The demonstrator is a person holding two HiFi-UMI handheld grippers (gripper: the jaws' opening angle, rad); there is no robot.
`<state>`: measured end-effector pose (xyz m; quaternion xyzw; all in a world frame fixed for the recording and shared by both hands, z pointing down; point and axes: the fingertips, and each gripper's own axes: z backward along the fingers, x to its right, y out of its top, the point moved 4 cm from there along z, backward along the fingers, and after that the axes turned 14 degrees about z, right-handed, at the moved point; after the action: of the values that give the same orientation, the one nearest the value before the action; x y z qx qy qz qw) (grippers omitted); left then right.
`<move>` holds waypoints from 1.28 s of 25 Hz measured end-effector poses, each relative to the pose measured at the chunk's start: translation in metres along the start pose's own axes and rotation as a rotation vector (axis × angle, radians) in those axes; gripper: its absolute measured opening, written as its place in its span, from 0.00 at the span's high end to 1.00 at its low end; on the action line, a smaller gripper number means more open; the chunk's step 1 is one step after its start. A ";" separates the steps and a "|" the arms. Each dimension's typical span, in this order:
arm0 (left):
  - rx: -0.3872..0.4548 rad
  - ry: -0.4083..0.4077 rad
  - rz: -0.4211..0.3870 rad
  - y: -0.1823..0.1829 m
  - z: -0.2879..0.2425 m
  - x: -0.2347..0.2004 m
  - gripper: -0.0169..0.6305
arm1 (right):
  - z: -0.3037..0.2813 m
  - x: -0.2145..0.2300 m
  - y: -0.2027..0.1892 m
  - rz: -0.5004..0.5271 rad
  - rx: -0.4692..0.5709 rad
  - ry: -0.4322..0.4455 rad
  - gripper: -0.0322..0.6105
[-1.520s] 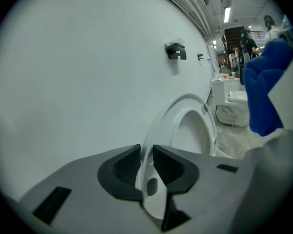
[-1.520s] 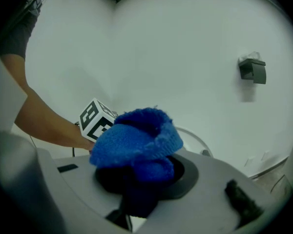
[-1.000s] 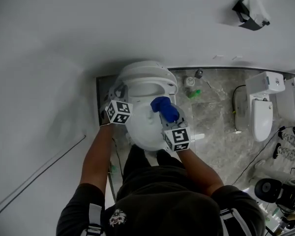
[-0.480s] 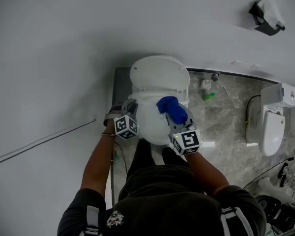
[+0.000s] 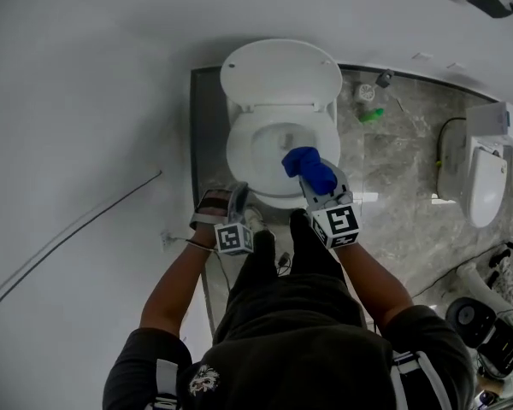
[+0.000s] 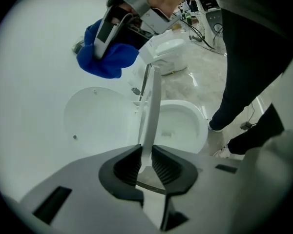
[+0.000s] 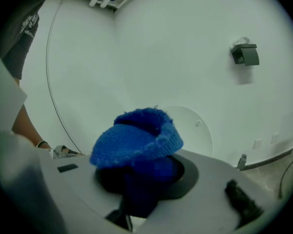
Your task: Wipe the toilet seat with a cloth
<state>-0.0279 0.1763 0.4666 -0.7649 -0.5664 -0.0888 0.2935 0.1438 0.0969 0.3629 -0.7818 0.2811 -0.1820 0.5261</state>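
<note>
The white toilet has its lid up against the wall. My left gripper holds the seat by its front left edge. Seen edge-on in the left gripper view, the thin seat stands tilted between lid and bowl. It lies between the black pads of the left gripper, and those jaws are opening slightly. My right gripper is shut on a bunched blue cloth over the bowl's right rim. The cloth hides the right gripper's jaws.
A second white toilet stands at the right on the marble floor, with a green bottle behind. A dark cable runs along the wall at left. Equipment lies at lower right. The person's dark-clad legs stand before the bowl.
Both grippers have come back toward the person at the toilet's front. The seat has swung down away from the lid with the left gripper on it. The cloth stays in the right gripper.
</note>
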 end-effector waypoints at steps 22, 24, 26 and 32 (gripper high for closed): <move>-0.170 -0.340 -0.169 -0.103 -0.152 0.236 0.45 | 0.027 -0.073 -0.139 -0.129 -0.230 -0.120 0.81; -0.193 -0.349 -0.160 -0.107 -0.166 0.241 0.45 | 0.030 -0.076 -0.149 -0.136 -0.241 -0.122 0.81; -0.204 -0.348 -0.145 -0.107 -0.173 0.244 0.45 | 0.036 -0.081 -0.157 -0.144 -0.257 -0.121 0.81; -0.187 -0.344 0.024 -0.099 -0.164 0.234 0.45 | 0.034 -0.083 -0.165 -0.137 -0.267 -0.128 0.81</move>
<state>-0.0063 0.2951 0.7434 -0.7996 -0.5882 -0.0055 0.1210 0.1401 0.2211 0.5035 -0.8720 0.2150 -0.1283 0.4206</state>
